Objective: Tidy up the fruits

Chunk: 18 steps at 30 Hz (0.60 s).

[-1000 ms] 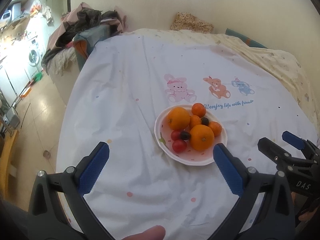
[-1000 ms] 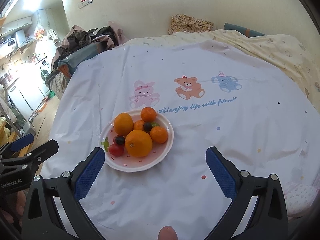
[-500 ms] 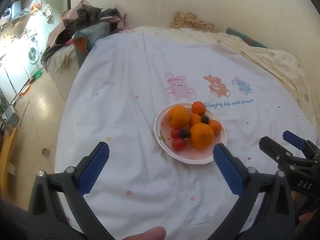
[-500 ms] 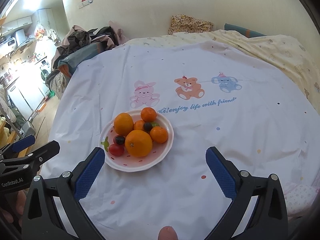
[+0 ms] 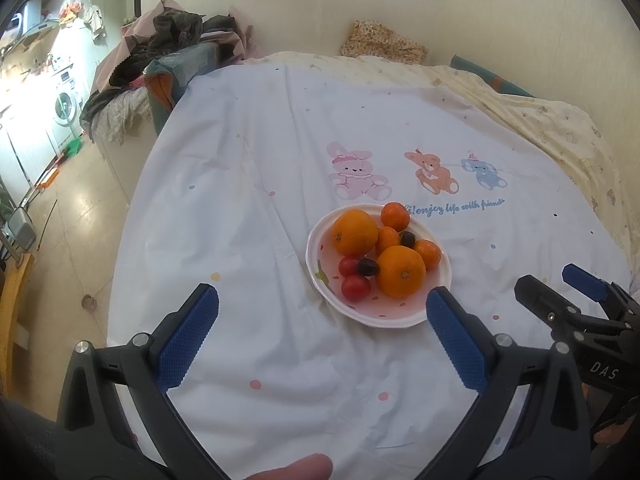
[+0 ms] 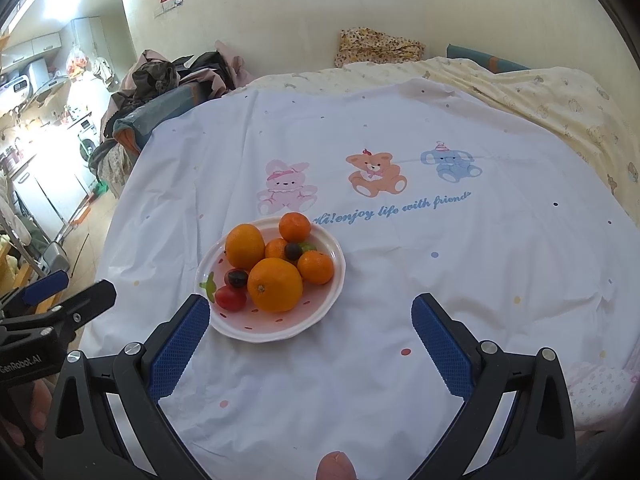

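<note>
A white plate (image 5: 404,316) (image 6: 324,312) on the white cloth holds two big oranges (image 5: 401,271) (image 6: 275,284), several small tangerines (image 5: 395,217) (image 6: 315,267), red cherry tomatoes (image 5: 355,287) (image 6: 230,298) and dark grapes (image 5: 367,267) (image 6: 236,278). My left gripper (image 5: 322,308) is open and empty, just in front of the plate. My right gripper (image 6: 310,316) is open and empty, in front of the plate's right side. Each gripper shows at the edge of the other's view (image 5: 568,292) (image 6: 68,296).
The white cloth (image 5: 248,168) with printed animals covers a bed; a yellow blanket (image 6: 540,92) lies at the back right. A pile of clothes (image 5: 168,48) sits at the back left. The bed's left edge drops to a tiled floor (image 5: 68,220).
The left gripper's view has shifted slightly down and back, so the plate sits a little higher in it. The right gripper has barely moved. The fruit has not moved.
</note>
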Available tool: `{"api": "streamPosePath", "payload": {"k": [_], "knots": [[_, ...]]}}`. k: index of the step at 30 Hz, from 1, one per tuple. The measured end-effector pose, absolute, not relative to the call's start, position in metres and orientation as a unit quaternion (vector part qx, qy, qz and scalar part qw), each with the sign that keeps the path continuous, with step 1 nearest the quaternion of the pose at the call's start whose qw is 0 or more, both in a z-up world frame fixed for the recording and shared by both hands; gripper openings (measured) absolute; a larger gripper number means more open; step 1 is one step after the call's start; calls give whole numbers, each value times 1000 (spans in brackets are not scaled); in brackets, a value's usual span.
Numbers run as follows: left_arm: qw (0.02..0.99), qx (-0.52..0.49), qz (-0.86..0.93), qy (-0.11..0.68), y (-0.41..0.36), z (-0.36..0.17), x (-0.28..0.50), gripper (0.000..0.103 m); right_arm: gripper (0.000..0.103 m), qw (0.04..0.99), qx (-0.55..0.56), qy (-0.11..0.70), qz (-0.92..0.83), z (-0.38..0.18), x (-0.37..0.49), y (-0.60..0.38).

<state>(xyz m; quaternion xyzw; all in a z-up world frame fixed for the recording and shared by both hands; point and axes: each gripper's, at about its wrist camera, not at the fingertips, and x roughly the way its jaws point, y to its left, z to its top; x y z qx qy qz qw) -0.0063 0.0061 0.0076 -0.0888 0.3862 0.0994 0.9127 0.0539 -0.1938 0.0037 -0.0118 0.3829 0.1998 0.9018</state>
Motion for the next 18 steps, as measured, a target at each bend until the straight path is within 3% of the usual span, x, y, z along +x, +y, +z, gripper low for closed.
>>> {"api": "streamPosePath", "payload": {"k": [18], "knots": [[912,-86,103,387,6,7,-6,102,103,900,-7,386,201,4,52,-194]]}}
